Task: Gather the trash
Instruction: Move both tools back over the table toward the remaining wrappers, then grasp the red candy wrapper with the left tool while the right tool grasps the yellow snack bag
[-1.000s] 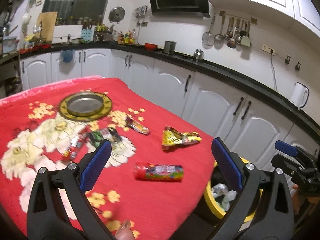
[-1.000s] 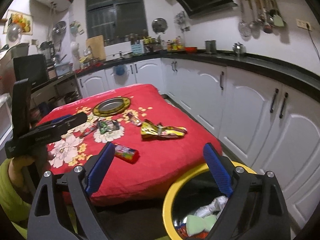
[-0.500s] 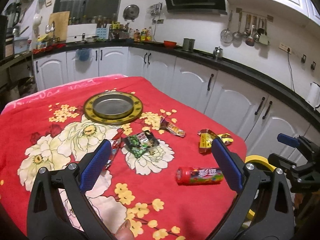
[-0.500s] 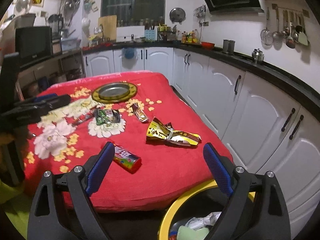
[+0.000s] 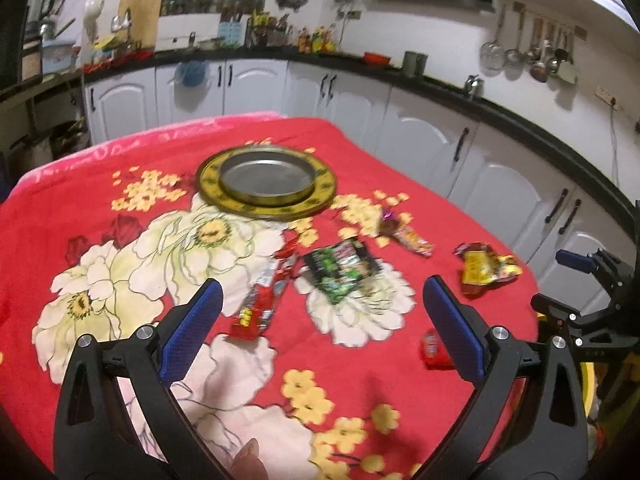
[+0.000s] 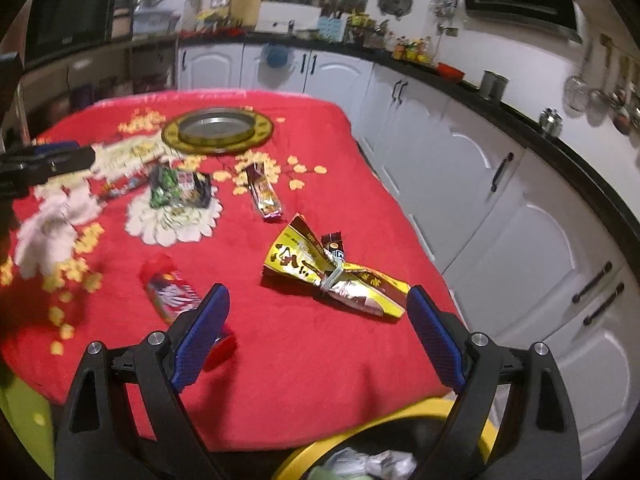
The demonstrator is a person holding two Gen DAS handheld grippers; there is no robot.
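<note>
Wrappers lie on a red flowered cloth. My left gripper point(image 5: 320, 312) is open and empty above a red wrapper point(image 5: 264, 300) and a green-black packet point(image 5: 340, 268). My right gripper point(image 6: 316, 324) is open and empty, hovering near a yellow foil bag point(image 6: 320, 272) and a red candy tube point(image 6: 172, 292). The tube point(image 5: 434, 350) shows partly behind my left gripper's right finger. A thin purple wrapper point(image 6: 264, 192) lies farther back. The yellow-rimmed bin point(image 6: 384, 436) with trash inside sits below the table edge.
A round metal tray with a yellow rim point(image 5: 266, 180) sits at the far middle of the table. White cabinets point(image 6: 480, 184) and a black counter run along the right and back. The table's near right edge drops to the bin.
Both grippers have swung left, away from the bin and over the table. The wrappers now sit between the left fingers; the yellow bag is closer to the right gripper.
</note>
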